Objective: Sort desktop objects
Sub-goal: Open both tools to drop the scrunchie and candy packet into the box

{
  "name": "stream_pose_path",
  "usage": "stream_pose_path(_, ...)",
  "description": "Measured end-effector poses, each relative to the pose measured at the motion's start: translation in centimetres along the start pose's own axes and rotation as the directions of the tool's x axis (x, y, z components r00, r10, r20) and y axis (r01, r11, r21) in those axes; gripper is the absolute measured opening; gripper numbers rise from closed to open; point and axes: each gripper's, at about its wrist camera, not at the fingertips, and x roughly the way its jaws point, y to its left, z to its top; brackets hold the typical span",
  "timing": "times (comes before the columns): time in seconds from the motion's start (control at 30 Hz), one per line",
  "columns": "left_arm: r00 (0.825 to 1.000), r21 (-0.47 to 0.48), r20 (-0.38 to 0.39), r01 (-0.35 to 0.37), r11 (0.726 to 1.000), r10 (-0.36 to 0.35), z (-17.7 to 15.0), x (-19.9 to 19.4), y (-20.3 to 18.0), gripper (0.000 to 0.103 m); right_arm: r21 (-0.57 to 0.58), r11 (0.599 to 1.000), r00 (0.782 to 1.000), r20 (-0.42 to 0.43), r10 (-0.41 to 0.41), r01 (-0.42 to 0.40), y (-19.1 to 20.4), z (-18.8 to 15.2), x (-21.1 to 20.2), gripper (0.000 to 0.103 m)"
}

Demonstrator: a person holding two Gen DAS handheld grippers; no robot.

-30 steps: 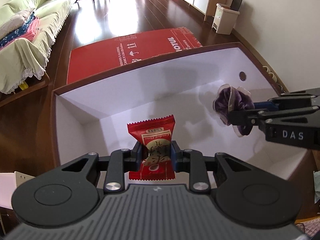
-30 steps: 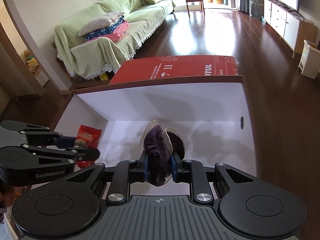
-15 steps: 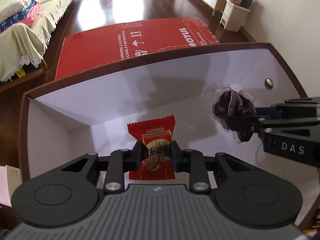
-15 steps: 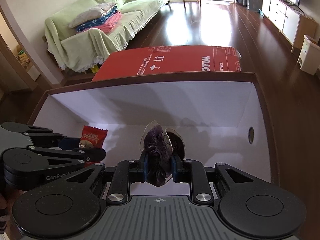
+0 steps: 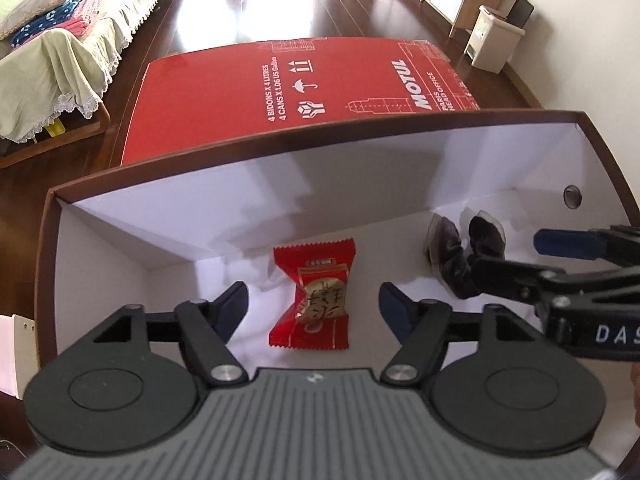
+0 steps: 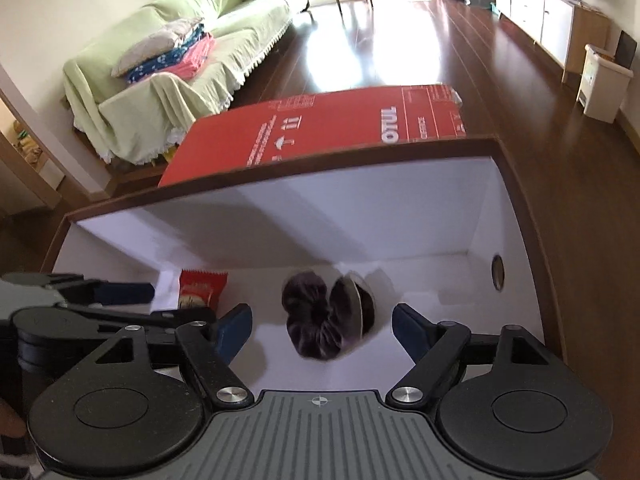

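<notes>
A red candy packet (image 5: 316, 296) lies on the white floor of the brown-rimmed box (image 5: 240, 152), between the fingers of my left gripper (image 5: 314, 308), which is open and apart from it. A dark purple scrunchie (image 6: 328, 320) rests on the box floor (image 6: 440, 280) inside the spread fingers of my right gripper (image 6: 322, 328), open as well. In the left wrist view the scrunchie (image 5: 456, 256) shows to the right, partly behind the right gripper's arm (image 5: 560, 280). The candy packet (image 6: 202, 288) appears at the left of the right wrist view, beside the left gripper's blue fingertip (image 6: 124, 293).
A flat red cardboard sheet (image 5: 304, 84) lies on the wooden floor beyond the box. A green-covered sofa (image 6: 168, 68) stands far left, a white bin (image 5: 496, 44) and cabinets far right. The box wall has a round hole (image 5: 572, 197) at its right side.
Both grippers have opened. The candy packet and the scrunchie left the fingers and dropped to the box floor. Both grippers sit lower inside the box than before.
</notes>
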Motion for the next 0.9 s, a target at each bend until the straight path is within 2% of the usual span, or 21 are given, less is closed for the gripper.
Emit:
stream_pose_path(0.03,1.0,0.002,0.0,-0.002,1.0,0.002,0.0,-0.1,-0.1,0.078,-0.003,1.0,1.0,-0.009,-0.004,0.004,0.0,-0.2,-0.2,0.08)
stream_pose_path(0.2,1.0,0.031,-0.001,-0.021,0.999,0.021,-0.4,-0.9,-0.5,0.079,-0.018,1.0,0.998,-0.053,-0.012,0.011,0.2,-1.4,-1.2,0.08)
stream_pose_path(0.43,0.999,0.034,-0.004,-0.046,0.998,0.046,-1.5,-2.9,-0.9,0.08,-0.04,0.998,0.996,-0.073,-0.042,0.039,1.1,-2.5,-2.3,0.08)
stream_pose_path(0.9,0.998,0.048,0.017,-0.063,0.997,0.062,-3.3,-7.1,-1.9,0.08,-0.043,0.998,0.999,-0.024,-0.036,0.035,3.0,-3.3,-5.5,0.08)
